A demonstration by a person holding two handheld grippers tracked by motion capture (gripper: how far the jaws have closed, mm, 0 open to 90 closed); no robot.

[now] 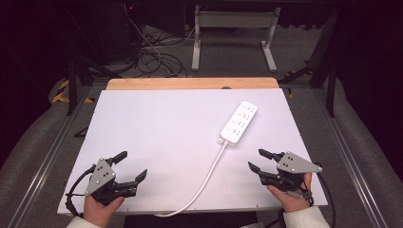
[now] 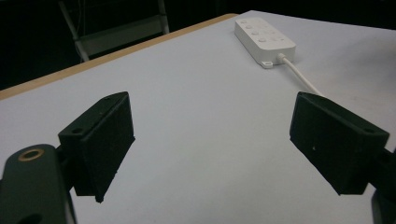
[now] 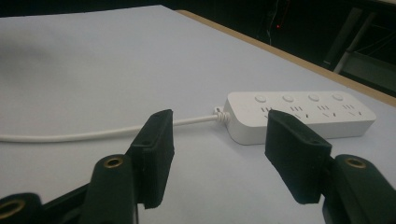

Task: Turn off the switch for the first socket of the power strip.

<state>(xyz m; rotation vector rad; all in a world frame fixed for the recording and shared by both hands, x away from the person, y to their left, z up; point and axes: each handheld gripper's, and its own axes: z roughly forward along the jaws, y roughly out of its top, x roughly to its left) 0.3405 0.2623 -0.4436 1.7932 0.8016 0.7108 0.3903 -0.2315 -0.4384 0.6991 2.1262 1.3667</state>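
Two grippers, left [image 1: 130,166] and right [image 1: 260,160], jaws apart, over white table [image 1: 157,133]; dark room.

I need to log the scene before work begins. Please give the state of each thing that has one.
power strip: flat on the table, sockets empty, untouched
cable: attached to the strip, trailing off the near edge
left gripper: open, holding nothing
right gripper: open, holding nothing

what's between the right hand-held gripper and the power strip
Bare white table top. In the high view, nothing lies between the open right hand-held gripper and the power strip; its cord runs off beside that stretch.
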